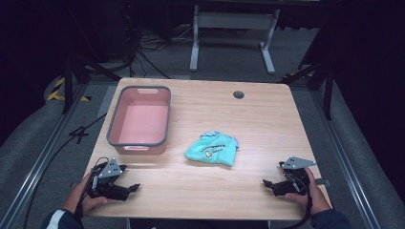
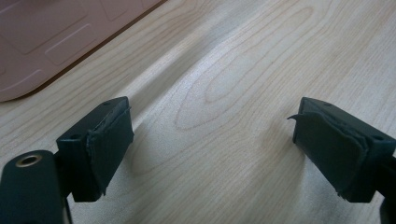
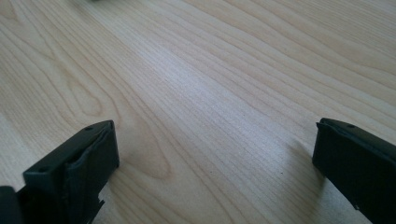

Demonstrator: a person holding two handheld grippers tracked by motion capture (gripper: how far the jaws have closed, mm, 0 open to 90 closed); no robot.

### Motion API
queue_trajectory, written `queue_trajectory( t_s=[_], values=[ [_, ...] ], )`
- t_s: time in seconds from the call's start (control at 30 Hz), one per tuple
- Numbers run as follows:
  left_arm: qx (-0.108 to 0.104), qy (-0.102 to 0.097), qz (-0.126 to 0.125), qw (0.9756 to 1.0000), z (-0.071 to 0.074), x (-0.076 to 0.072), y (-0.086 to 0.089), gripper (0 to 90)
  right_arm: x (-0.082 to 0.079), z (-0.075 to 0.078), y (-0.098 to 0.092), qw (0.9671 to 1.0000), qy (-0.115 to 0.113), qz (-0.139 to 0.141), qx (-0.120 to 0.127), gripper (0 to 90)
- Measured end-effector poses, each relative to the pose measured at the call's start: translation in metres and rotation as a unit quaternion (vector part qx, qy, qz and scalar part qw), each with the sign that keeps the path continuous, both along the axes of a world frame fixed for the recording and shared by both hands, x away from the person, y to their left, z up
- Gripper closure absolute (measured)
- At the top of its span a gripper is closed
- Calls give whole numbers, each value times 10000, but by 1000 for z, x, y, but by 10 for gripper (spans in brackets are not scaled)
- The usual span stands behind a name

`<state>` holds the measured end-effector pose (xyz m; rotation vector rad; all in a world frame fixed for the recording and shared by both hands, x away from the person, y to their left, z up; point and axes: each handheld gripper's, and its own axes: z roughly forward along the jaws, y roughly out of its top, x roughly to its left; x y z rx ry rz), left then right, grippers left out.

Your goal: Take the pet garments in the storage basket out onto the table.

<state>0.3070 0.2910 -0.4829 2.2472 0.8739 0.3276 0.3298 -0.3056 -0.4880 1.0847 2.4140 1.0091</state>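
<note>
A folded teal cloth with a printed label lies in the middle of the wooden table. A pink tub with a grey rim stands empty at the table's left. My left gripper rests near the front left corner, below the tub, and its jaws stand wide apart over bare wood with nothing between them. Near the front right corner my right gripper lies low on the table, open and empty. Both grippers are well short of the cloth.
A round cable hole sits near the table's far edge. The tub's pink wall shows at the top left of the left gripper view. Beyond the table are a white frame, cables and dark stands on the grey floor.
</note>
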Motion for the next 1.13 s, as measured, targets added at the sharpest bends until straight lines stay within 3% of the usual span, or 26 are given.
queue_trajectory(
  t_s=[0.17, 0.67, 0.8, 1.13],
  values=[
    [56, 43, 117, 9999, 0, 1, -1, 74, 0, 0, 0, 10000, 0, 0, 1, 6],
    [57, 55, 171, 9998, 0, 2, -1, 58, 0, 0, 0, 10000, 0, 11, 1, 6],
    [130, 111, 235, 9996, -1, 5, -3, 0, 0, 0, 0, 10000, 0, 24, 2, 6],
    [96, 118, 255, 9996, -1, 5, -3, 0, 0, 0, 0, 10000, 0, 26, 2, 6]
  ],
)
